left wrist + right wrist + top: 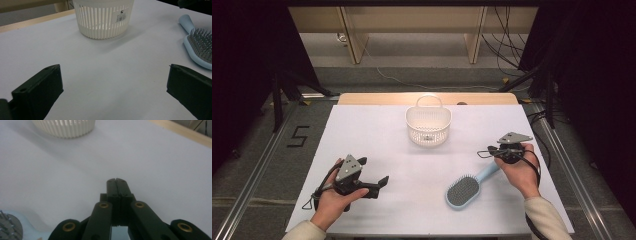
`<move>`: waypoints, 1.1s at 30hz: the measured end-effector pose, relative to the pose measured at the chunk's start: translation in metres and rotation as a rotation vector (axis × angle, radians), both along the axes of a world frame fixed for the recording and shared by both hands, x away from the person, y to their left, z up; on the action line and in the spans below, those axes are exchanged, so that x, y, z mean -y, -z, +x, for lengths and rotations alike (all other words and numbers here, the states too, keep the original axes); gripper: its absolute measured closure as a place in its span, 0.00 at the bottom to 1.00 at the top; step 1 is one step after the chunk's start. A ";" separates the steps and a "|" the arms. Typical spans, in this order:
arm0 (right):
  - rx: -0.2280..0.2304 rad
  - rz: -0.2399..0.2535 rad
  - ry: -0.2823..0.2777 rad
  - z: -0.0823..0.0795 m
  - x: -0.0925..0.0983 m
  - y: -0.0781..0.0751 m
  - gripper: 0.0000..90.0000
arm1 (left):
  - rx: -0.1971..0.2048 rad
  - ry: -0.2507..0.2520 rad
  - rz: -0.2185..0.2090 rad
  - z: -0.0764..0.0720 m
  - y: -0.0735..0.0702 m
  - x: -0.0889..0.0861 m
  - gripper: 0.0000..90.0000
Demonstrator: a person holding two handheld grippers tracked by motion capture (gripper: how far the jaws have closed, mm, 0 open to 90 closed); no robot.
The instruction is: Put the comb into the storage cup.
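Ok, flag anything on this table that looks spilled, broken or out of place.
Nothing stands out. The white basket stands upright near the far edge of the table, with no spill or damage visible. The light blue hairbrush lies bristles up, whole, beside the right tool, whose jaws are shut on nothing.

Pale blue hairbrush [467, 188] with a grey bristle pad — lying on a plain white table [377, 140] edged in light wood. Cream slatted basket [428, 122], barcode sticker on it; both grippers black, grey plates on top.
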State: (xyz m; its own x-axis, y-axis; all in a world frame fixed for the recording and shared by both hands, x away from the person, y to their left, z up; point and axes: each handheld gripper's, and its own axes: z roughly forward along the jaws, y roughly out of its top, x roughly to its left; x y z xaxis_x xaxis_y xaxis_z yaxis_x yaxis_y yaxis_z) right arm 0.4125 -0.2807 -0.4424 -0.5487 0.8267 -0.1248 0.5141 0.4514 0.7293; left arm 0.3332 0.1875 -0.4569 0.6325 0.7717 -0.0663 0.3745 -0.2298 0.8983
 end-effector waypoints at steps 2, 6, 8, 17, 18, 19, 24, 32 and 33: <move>-0.029 -0.020 0.004 0.004 -0.002 0.003 1.00 | 0.000 -0.001 0.000 0.000 0.000 0.000 0.00; -0.074 -0.058 0.002 0.008 -0.006 0.006 1.00 | 0.000 -0.003 -0.001 0.000 0.000 0.000 0.00; -0.097 -0.080 -0.002 0.010 -0.008 0.008 1.00 | 0.000 -0.005 -0.001 0.000 0.000 0.000 0.00; -0.164 -0.130 -0.007 0.014 -0.010 0.014 1.00 | 0.001 -0.002 -0.001 -0.001 0.000 0.000 0.00; -0.172 -0.138 -0.009 0.014 -0.010 0.015 1.00 | 0.002 0.001 -0.003 -0.002 -0.001 0.001 0.00; -0.178 -0.143 -0.008 0.014 -0.009 0.015 1.00 | 0.002 0.001 -0.003 -0.002 -0.001 0.001 0.00; -0.210 -0.156 -0.017 0.014 -0.008 0.018 1.00 | 0.002 0.003 -0.001 -0.002 -0.001 0.002 0.00; -0.284 -0.214 -0.013 0.010 -0.005 0.015 1.00 | -0.001 0.004 -0.009 -0.002 -0.001 0.002 0.00; -0.290 -0.218 -0.015 0.009 -0.004 0.015 1.00 | -0.001 0.004 -0.010 -0.002 -0.001 0.002 0.00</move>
